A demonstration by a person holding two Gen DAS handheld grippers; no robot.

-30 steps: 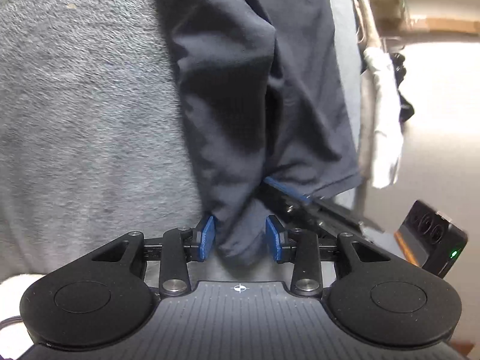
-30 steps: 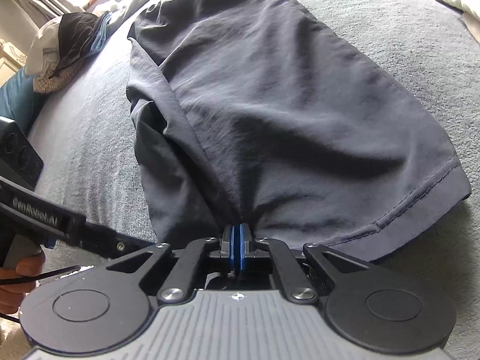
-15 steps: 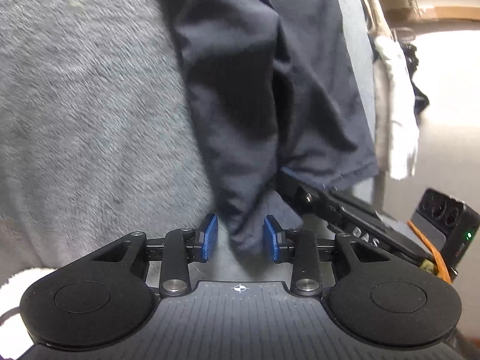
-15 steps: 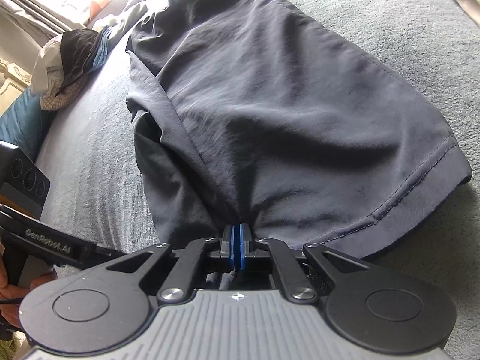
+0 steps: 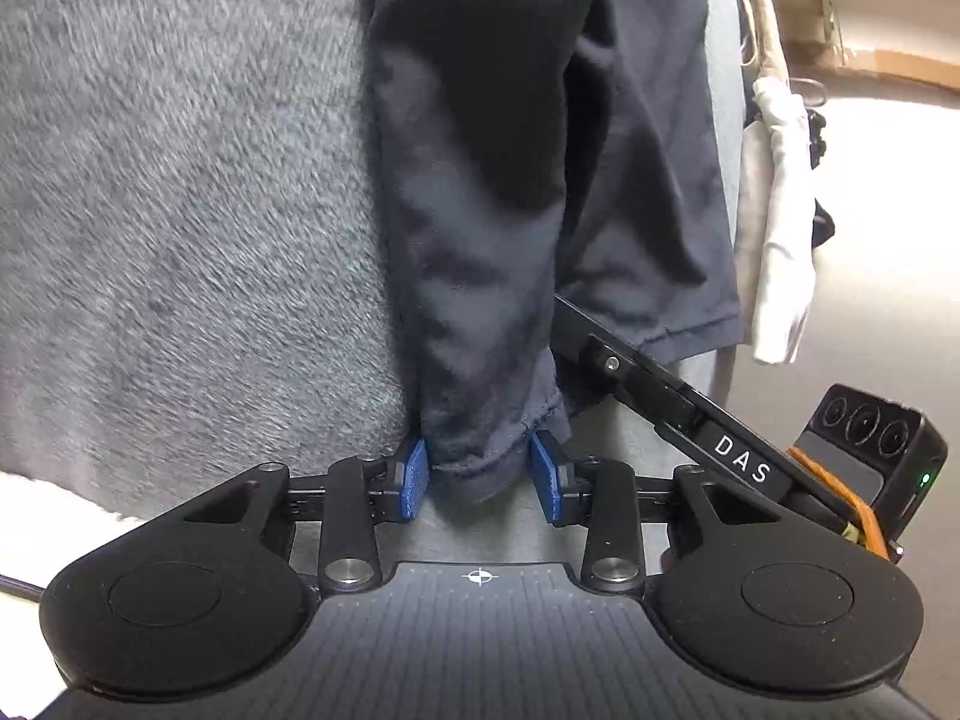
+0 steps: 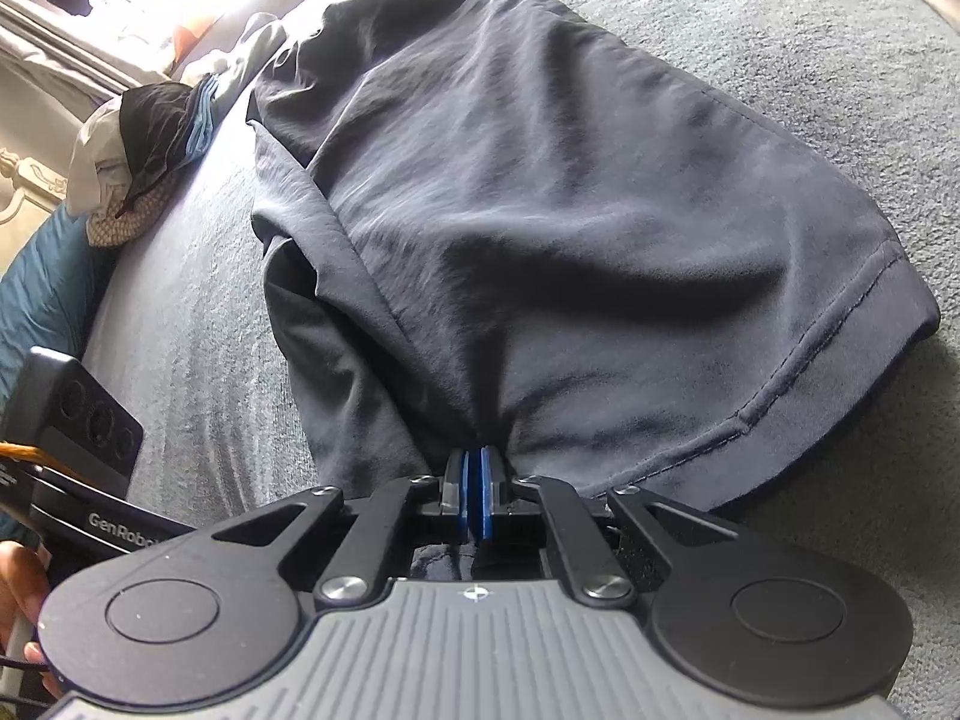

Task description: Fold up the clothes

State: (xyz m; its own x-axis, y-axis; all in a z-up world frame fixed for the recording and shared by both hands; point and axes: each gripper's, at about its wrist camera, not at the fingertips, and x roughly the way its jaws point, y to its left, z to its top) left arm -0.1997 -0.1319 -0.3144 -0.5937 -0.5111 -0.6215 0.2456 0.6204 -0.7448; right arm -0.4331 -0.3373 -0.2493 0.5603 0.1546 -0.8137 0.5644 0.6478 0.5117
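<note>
**A:** where's the garment at? The dark shorts (image 6: 570, 228) lie flat on the grey blanket (image 6: 810, 30), long axis running straight away from both tongs.

**B:** yeah, right tongs (image 6: 475, 501) are clenched on the near hem, so that hand's got it. Left tongs (image 5: 480, 474) are spread wide, hem corner sitting between the pads (image 5: 414, 477), not pinched yet. Laundry pile (image 6: 144, 162) well off.

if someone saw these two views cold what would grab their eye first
The dark navy fabric shorts fill the middle of both views, spread on a grey fuzzy blanket. The right gripper is clamped shut on their near hem, while the left gripper stands open around another hem corner. A heap of clothes sits far left.
</note>
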